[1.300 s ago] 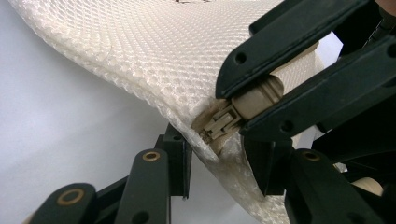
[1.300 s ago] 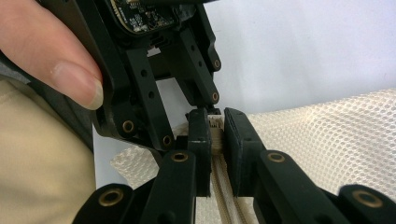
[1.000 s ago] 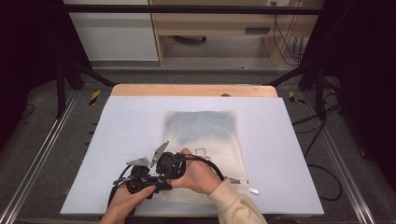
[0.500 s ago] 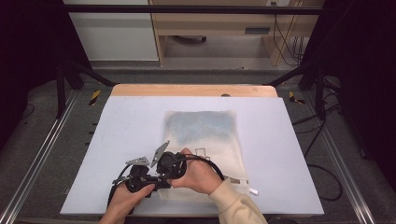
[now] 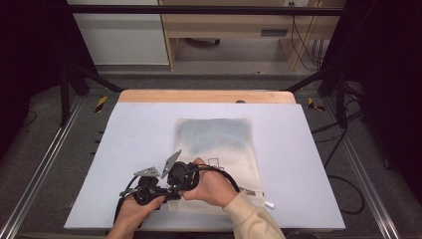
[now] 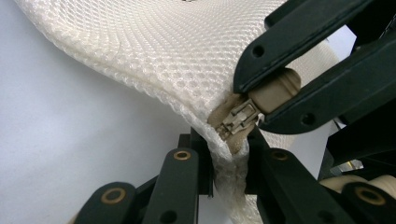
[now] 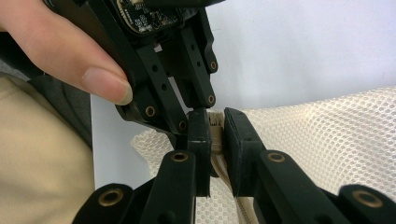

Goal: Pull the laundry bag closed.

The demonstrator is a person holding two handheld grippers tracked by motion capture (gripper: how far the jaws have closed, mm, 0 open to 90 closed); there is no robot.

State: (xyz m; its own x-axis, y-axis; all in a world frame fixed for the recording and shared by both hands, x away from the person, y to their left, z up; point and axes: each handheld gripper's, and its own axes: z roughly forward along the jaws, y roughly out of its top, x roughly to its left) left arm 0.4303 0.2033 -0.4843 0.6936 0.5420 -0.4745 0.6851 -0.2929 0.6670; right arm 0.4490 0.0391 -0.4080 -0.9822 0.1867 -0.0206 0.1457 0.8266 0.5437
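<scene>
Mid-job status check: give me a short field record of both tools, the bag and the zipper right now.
left tool: shut on the edge of the mesh bag just below the zipper; jaws have just been closing
right tool: shut on the beige zipper pull
bag position: on the white table, near corner lifted
slider: at that corner, between the two tools

A cream mesh bag (image 5: 219,149) with a beige zipper pull (image 6: 240,116) lies on a pale lilac mat (image 5: 129,149).
</scene>
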